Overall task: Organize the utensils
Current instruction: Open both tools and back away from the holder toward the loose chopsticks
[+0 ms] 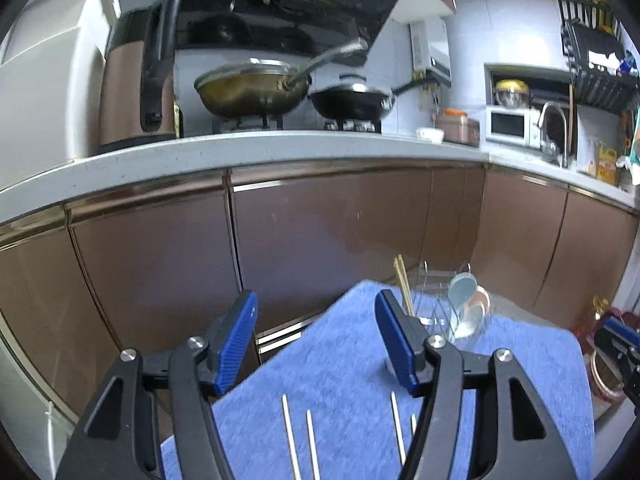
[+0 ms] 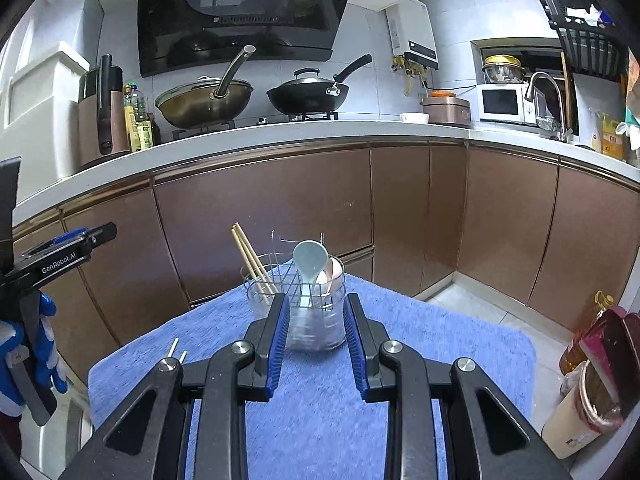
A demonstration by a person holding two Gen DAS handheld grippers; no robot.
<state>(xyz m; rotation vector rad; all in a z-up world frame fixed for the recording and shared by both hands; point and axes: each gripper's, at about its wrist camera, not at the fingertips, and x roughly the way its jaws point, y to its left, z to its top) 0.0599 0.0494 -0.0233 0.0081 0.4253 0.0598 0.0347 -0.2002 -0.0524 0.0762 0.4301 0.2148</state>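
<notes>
My left gripper (image 1: 316,340) stood with its blue pads wide apart and nothing between them, hovering at the lower middle of its view over the near edge of the blue towel (image 1: 352,384). Four pale chopsticks (image 1: 289,436) lay loose on that towel at the bottom of the frame, two between the jaws' arms and two just by the right arm. My right gripper (image 2: 316,340) held its jaws narrowly parted and gripped nothing; the clear utensil holder (image 2: 316,320) stood beyond its fingertips at the centre of that view, on the far part of the towel. Inside the holder a light blue spoon (image 2: 308,258) stood upright with a pinkish spoon (image 2: 334,270) just behind it to the right, and a pair of wooden chopsticks (image 2: 252,258) leaned out to the upper left. At the left edge of the right view, my gloved hand (image 2: 40,352) showed on the left tool. Two woks sat on the stove (image 2: 256,120) in the upper half.
</notes>
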